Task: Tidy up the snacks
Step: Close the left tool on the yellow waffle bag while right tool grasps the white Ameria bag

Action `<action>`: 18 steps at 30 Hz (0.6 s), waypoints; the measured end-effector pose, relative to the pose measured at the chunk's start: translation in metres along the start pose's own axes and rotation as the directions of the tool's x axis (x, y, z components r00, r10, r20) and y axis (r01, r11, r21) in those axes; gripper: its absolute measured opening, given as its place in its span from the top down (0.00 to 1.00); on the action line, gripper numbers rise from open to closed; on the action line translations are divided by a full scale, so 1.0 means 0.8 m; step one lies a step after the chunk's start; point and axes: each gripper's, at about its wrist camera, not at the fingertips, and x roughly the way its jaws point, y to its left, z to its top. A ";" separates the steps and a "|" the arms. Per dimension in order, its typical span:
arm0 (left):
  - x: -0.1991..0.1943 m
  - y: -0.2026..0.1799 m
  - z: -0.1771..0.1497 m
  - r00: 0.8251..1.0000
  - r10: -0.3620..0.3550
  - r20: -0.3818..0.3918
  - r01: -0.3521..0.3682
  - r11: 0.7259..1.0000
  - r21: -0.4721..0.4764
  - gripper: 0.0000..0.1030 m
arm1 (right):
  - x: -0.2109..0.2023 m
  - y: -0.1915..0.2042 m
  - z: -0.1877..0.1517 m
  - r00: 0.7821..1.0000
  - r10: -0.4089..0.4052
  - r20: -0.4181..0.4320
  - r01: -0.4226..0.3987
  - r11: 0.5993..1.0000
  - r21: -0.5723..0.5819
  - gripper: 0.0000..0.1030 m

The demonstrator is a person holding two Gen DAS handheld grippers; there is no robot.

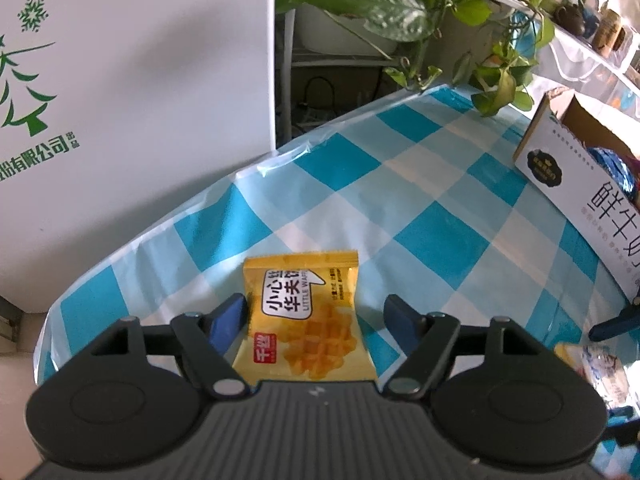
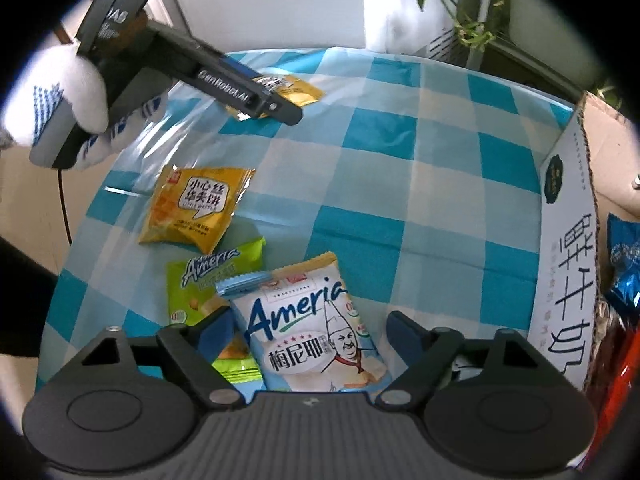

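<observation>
In the left wrist view my left gripper is open, its blue-padded fingers on either side of a yellow waffle packet lying on the checked tablecloth. In the right wrist view my right gripper is open around a white and blue Ameria packet, which overlaps a green Ameria packet. A second yellow waffle packet lies further left. The left gripper shows at the far left over its yellow packet. A white carton with blue packets inside stands at the right.
The carton also shows at the right of the left wrist view. A large white box with green print stands behind the table's left edge. Potted plants hang over the far edge. A white-gloved hand holds the left gripper.
</observation>
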 end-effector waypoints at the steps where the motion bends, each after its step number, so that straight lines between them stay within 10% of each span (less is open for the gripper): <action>1: 0.000 -0.001 0.000 1.000 0.002 0.001 -0.002 1.000 0.004 0.26 | -0.001 -0.002 0.000 1.000 -0.002 0.005 0.002 1.000 0.013 0.21; 6: 0.003 -0.002 0.005 1.000 0.012 0.002 -0.012 1.000 -0.015 0.34 | -0.005 -0.011 0.004 0.999 0.009 0.031 -0.011 0.998 0.067 0.39; 18: -0.015 -0.018 0.012 0.999 0.020 0.044 -0.020 1.000 -0.011 0.50 | -0.018 -0.013 0.014 0.994 -0.017 0.110 0.005 0.994 0.107 0.42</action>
